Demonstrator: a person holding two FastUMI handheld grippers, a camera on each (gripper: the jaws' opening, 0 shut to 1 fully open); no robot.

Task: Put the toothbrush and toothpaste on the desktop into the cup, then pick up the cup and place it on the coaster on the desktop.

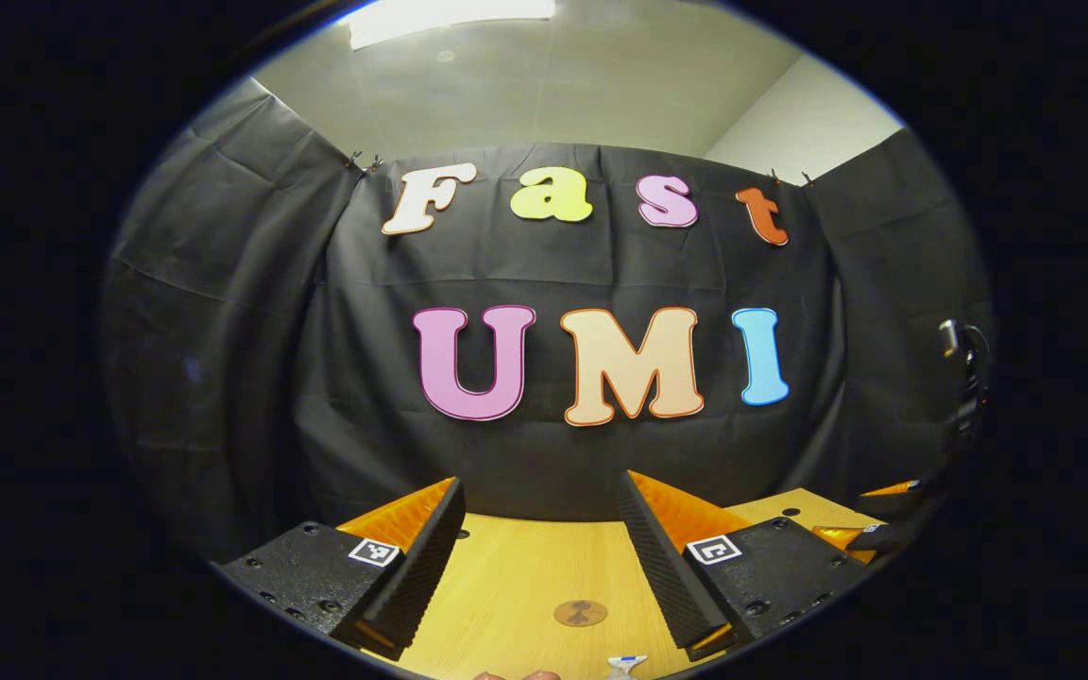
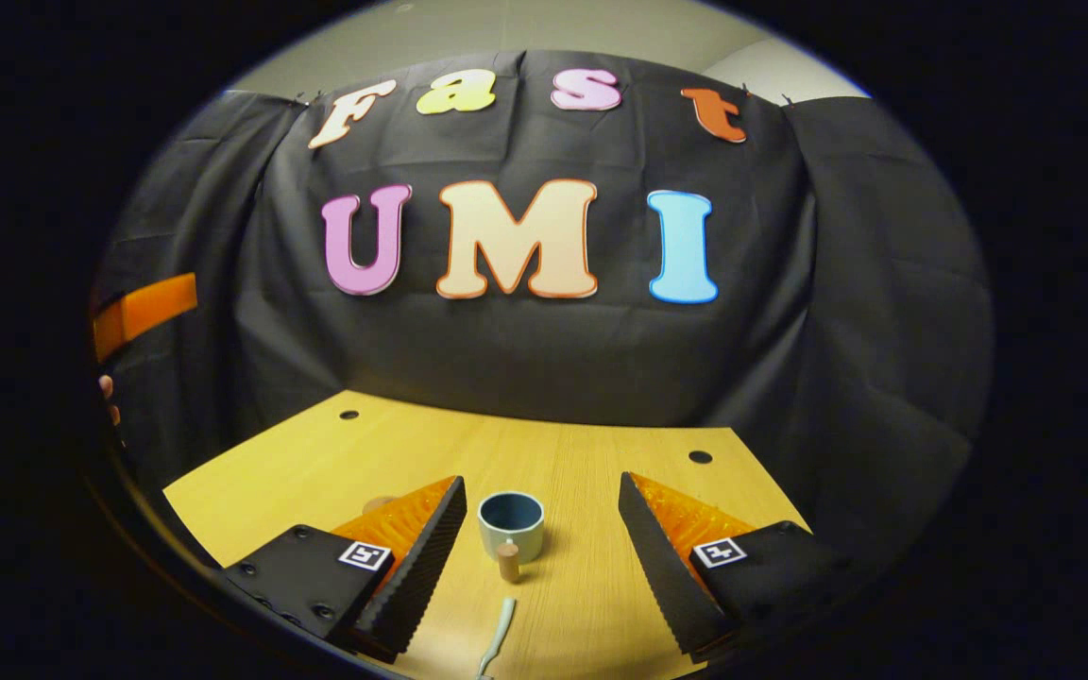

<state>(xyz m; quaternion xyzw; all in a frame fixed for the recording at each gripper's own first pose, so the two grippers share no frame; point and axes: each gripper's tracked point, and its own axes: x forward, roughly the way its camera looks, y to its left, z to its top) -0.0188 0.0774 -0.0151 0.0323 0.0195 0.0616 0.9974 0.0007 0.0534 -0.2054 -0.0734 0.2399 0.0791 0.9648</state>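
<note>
In the right gripper view a blue-grey cup (image 2: 511, 524) stands upright on the wooden desktop (image 2: 591, 453), with a small wooden knob on its near side. A pale toothbrush (image 2: 497, 637) lies just in front of it, pointing at the cup. My right gripper (image 2: 542, 484) is open, raised, with cup and toothbrush between its fingers' lines. In the left gripper view a round brown coaster (image 1: 580, 613) lies flat ahead, and a white-and-blue tube end, likely the toothpaste (image 1: 626, 666), peeks in at the bottom edge. My left gripper (image 1: 542, 486) is open and holds nothing.
The black cloth wall closes the back and sides of the desktop. Two dark holes (image 2: 700, 456) mark the far desktop corners. The right gripper (image 1: 884, 529) shows at the right of the left gripper view. A hand (image 2: 108, 387) and an orange gripper part (image 2: 143, 312) appear far left in the right gripper view.
</note>
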